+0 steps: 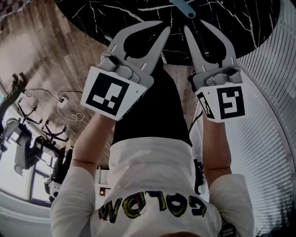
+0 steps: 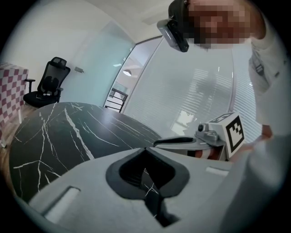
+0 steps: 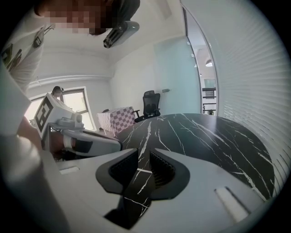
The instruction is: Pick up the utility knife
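Note:
A light blue elongated thing, apparently the utility knife (image 1: 182, 7), lies on the black marble table (image 1: 240, 21) at the top edge of the head view, partly cut off. Neither gripper view shows it. Both grippers hover side by side over the table's near edge, pointing at the table. My left gripper (image 1: 165, 27) is shut with its tips touching and nothing between them (image 2: 145, 149). Just below the knife, my right gripper (image 1: 194, 25) is open; only bare marble shows through the gap between its pads (image 3: 144, 153).
The round table (image 2: 54, 136) stretches ahead of both grippers. A black office chair (image 3: 150, 103) and a checkered box (image 3: 116, 119) stand beyond it. Slatted blinds (image 1: 273, 115) line the right side. Cables and stands (image 1: 46, 125) lie on the wooden floor at left.

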A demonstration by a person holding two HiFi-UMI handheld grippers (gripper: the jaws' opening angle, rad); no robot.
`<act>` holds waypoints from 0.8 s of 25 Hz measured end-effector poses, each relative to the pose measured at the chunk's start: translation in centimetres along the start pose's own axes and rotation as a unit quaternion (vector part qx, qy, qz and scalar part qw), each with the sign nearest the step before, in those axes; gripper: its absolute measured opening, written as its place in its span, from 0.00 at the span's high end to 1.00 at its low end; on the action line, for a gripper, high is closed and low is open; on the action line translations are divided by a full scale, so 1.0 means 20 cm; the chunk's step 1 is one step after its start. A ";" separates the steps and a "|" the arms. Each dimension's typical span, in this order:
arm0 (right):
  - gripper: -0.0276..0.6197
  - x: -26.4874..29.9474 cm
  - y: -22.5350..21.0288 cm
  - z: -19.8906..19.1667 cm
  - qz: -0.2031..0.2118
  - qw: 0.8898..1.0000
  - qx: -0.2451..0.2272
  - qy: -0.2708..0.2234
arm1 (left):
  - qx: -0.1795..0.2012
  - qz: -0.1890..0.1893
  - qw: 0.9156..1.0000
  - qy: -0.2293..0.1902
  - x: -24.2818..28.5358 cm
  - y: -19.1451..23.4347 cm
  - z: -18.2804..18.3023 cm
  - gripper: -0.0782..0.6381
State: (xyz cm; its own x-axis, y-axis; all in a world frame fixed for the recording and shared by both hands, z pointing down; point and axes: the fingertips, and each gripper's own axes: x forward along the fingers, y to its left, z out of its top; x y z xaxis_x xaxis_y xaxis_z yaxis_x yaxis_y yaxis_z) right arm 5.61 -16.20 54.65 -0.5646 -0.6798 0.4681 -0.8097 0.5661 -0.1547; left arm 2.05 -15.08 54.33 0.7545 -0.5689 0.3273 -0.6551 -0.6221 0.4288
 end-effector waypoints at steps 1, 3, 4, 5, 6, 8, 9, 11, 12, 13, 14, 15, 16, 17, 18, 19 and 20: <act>0.83 0.01 -0.01 -0.01 0.000 1.000 -0.002 0.001 | -0.001 0.000 1.000 0.001 0.01 0.01 -0.01 0.89; 0.83 0.03 -0.04 -0.04 0.000 1.000 -0.003 0.005 | -0.003 0.000 1.000 0.003 0.04 0.02 -0.03 0.89; 0.82 0.04 -0.05 -0.05 -0.001 1.000 -0.003 0.006 | -0.003 0.000 1.000 0.004 0.05 0.03 -0.03 0.89; 0.82 0.05 -0.06 -0.06 -0.002 1.000 -0.003 0.008 | -0.004 -0.001 1.000 0.005 0.06 0.03 -0.04 0.89; 0.82 0.06 -0.07 -0.06 -0.004 1.000 -0.003 0.010 | -0.005 -0.002 1.000 0.007 0.07 0.04 -0.05 0.89; 0.81 0.07 -0.09 -0.07 -0.006 1.000 -0.002 0.013 | -0.006 -0.003 1.000 0.009 0.09 0.05 -0.05 0.89; 0.81 0.08 -0.10 -0.08 -0.007 1.000 -0.001 0.016 | -0.006 -0.003 1.000 0.009 0.10 0.05 -0.05 0.89; 0.80 0.10 -0.12 -0.10 -0.008 1.000 0.002 0.021 | -0.006 -0.003 1.000 0.011 0.12 0.07 -0.06 0.89; 0.80 0.10 -0.13 -0.12 -0.009 1.000 0.002 0.024 | -0.007 -0.003 1.000 0.011 0.13 0.08 -0.06 0.89; 0.80 0.11 -0.14 -0.13 -0.009 1.000 0.002 0.026 | -0.008 -0.003 1.000 0.012 0.14 0.09 -0.07 0.89; 0.80 0.12 -0.14 -0.15 -0.010 1.000 0.002 0.029 | -0.009 -0.003 1.000 0.012 0.15 0.09 -0.08 0.89; 0.80 0.12 -0.15 -0.16 -0.011 0.999 0.001 0.032 | -0.011 -0.003 1.000 0.013 0.16 0.10 -0.09 0.89; 0.79 0.12 -0.16 -0.17 -0.013 0.999 0.001 0.034 | -0.013 -0.003 1.000 0.013 0.16 0.11 -0.09 0.89; 0.79 0.13 -0.16 -0.18 -0.014 0.999 0.001 0.036 | -0.014 -0.002 1.000 0.012 0.17 0.11 -0.09 0.89; 0.79 0.14 -0.17 -0.19 -0.015 0.999 0.002 0.038 | -0.015 -0.002 1.000 0.012 0.17 0.12 -0.09 0.89; 0.78 0.14 -0.18 -0.20 -0.016 0.999 0.003 0.039 | -0.015 -0.002 1.000 0.012 0.18 0.13 -0.10 0.89; 0.78 0.15 -0.18 -0.21 -0.017 0.999 0.005 0.040 | -0.015 -0.001 1.000 0.014 0.18 0.13 -0.11 0.89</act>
State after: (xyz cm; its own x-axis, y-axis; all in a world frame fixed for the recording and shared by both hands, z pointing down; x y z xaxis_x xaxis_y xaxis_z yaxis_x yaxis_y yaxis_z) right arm 7.53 -18.41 60.24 -0.5222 -0.6591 0.5413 -0.8302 0.5382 -0.1456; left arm 3.15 -17.64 58.51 0.7575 -0.5513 0.3496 -0.6517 -0.6076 0.4540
